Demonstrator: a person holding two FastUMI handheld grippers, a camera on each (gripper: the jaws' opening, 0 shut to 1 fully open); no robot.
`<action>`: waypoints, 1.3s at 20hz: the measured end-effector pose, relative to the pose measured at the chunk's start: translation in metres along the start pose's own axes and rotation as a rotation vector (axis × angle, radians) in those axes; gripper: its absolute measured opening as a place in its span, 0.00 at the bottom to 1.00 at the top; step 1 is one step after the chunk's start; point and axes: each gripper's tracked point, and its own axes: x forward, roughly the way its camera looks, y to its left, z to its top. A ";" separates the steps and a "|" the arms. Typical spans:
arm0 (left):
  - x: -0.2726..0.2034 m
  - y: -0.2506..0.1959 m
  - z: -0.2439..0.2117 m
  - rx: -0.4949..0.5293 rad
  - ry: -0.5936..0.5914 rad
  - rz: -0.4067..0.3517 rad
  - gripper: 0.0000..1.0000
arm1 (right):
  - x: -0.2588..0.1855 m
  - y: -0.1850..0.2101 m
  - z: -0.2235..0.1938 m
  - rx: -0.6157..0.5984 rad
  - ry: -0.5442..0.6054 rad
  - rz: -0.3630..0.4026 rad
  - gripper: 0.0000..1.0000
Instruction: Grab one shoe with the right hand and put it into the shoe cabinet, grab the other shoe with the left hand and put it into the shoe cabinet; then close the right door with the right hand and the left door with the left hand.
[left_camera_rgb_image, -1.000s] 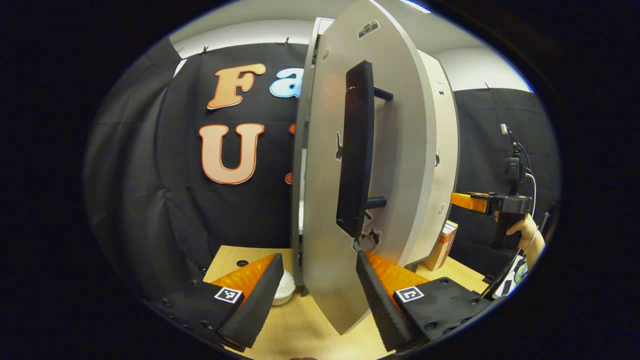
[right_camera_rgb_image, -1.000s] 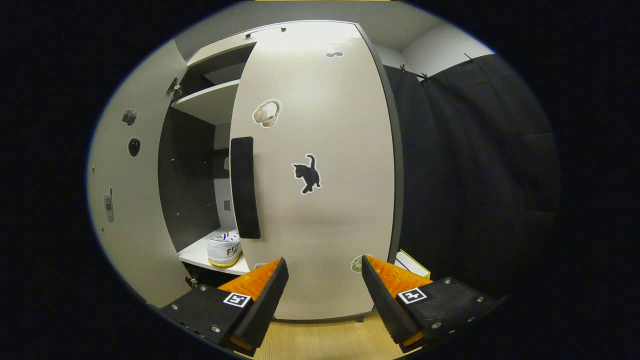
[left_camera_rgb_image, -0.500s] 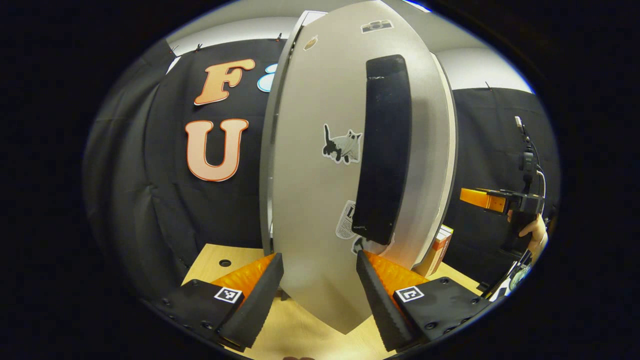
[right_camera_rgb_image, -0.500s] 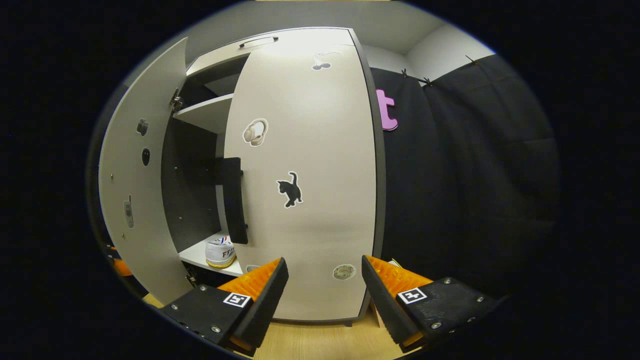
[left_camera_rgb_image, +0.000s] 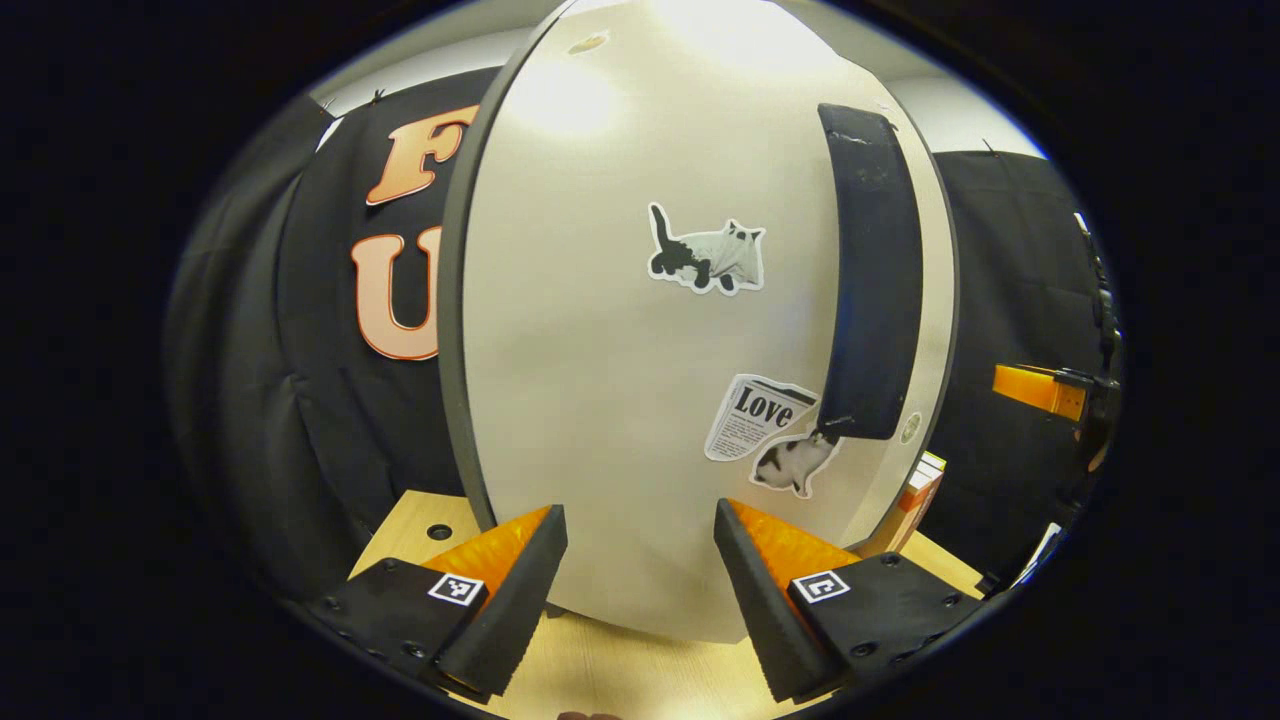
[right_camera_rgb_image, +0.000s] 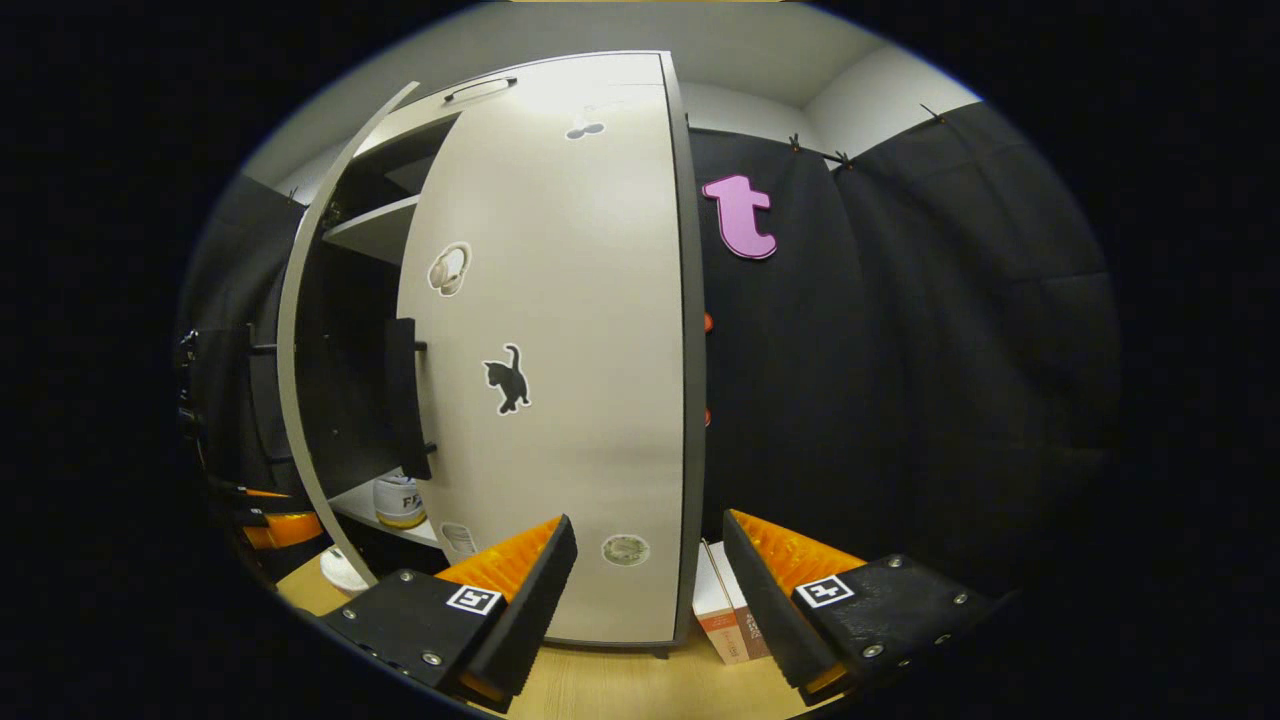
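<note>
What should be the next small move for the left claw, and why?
Probably keep pushing the left door toward the cabinet with the open left claw near its lower face. In the right gripper view a gap remains, with a shoe visible on the shelf, while the right door looks shut.

Right door (right_camera_rgb_image: 560, 380) nearly shut, left door (right_camera_rgb_image: 300, 330) ajar, shoe (right_camera_rgb_image: 398, 502) on the shelf inside
</note>
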 end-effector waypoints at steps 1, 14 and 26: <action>0.001 0.000 0.002 0.006 0.007 0.014 0.96 | 0.001 -0.006 0.000 0.002 0.001 -0.003 0.91; 0.014 -0.004 0.010 0.010 -0.017 0.087 0.96 | 0.021 -0.020 0.007 -0.007 -0.002 0.023 0.91; -0.074 0.029 0.119 0.071 -0.146 0.216 0.96 | -0.004 -0.033 0.096 -0.052 -0.086 0.042 0.92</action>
